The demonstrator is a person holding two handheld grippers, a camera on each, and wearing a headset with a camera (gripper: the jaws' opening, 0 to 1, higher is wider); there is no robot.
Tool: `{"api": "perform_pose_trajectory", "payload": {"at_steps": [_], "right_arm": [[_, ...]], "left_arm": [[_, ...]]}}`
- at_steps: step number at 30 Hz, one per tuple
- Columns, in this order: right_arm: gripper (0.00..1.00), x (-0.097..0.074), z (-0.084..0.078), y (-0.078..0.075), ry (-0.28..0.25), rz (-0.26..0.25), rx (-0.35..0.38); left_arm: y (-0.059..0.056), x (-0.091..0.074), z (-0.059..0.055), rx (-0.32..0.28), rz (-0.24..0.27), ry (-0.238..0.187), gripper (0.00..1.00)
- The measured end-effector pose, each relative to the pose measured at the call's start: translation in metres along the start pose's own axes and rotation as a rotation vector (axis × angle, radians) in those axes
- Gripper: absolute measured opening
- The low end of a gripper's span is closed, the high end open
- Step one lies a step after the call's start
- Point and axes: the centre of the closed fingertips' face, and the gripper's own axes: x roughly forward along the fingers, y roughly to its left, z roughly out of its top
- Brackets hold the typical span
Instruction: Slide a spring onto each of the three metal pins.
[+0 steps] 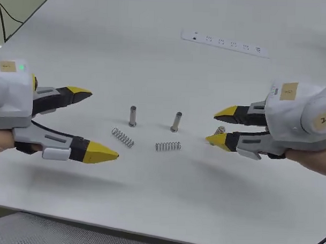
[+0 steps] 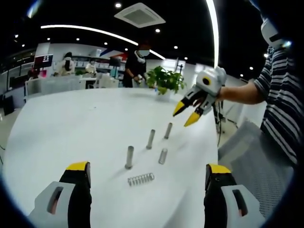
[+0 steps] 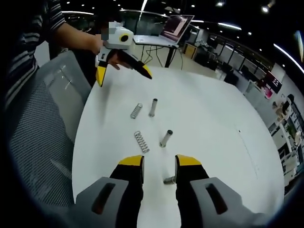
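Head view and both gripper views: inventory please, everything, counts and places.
pins: 2, grey metal, upright mid-table, the second beside the first
springs: 2, silver, lying just in front of the pins, the second beside the first
small metal piece: 1, silver, by the right gripper's tips; can't tell whether pin or spring
power strip: 1, white, far side of the table
table: 1, white
cable: 1, black, far left corner
plant: 1, green, beyond the table end
chair: 1, grey mesh, at the table's near edge
left gripper: 1, yellow-tipped, open wide, left of the pins
right gripper: 1, yellow-tipped, open narrowly, right of the pins
sleeve: 1, striped, on the person's arm
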Motion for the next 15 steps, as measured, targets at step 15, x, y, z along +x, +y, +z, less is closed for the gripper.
{"api": "perform_pose_trajectory", "payload": {"at_steps": [15], "right_arm": [[0.19,0.036,0.013,0.024,0.045,0.098,-0.173]], "left_arm": [[-0.001,-0.002,-0.002,0.000,0.004,0.005,0.97]]}}
